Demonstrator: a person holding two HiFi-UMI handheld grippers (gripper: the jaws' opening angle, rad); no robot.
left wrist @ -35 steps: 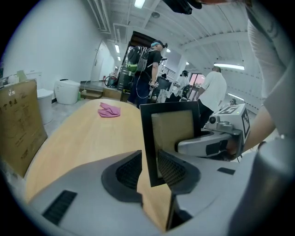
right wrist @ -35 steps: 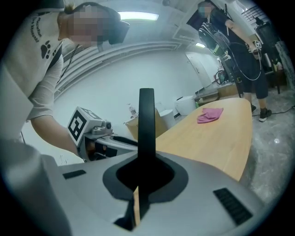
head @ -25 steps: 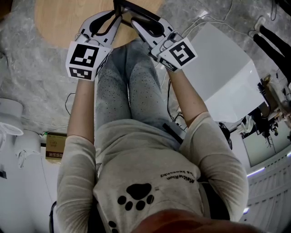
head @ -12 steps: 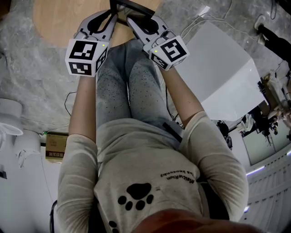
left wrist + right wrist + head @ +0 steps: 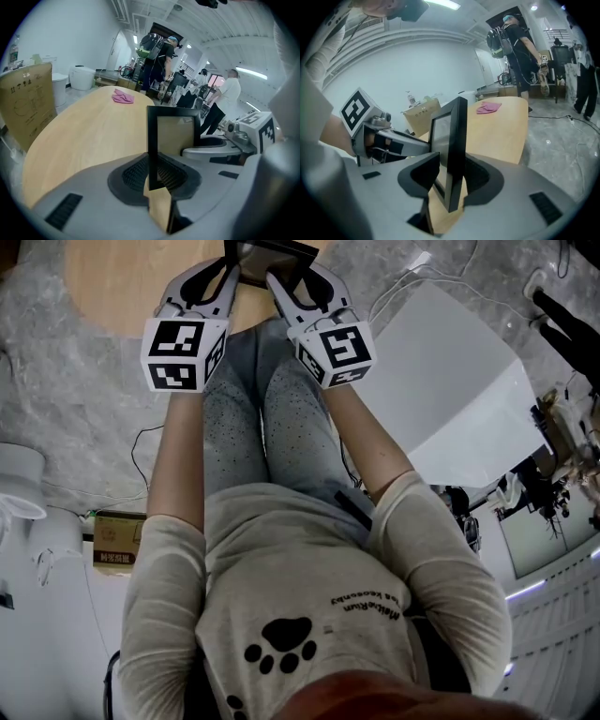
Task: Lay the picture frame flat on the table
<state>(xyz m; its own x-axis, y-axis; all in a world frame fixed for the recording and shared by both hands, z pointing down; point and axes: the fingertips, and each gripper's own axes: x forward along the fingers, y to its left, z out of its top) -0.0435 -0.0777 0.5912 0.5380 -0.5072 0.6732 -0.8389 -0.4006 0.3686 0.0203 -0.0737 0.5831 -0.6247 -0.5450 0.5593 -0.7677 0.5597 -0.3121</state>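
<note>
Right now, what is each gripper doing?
Left gripper: closed on the picture frame.
Right gripper: just opened; frame between its jaws, not gripped.

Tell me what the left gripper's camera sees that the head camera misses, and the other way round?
Only the left gripper view: a pink cloth far down the wooden table, a cardboard box beside it, and people standing behind. Only the head view: the person's arms, legs and paw-print shirt, and a big white box. Both: the picture frame, its edge clamped in the left gripper; that table; and the right gripper, whose jaws have just been opening with the frame between them.
</note>
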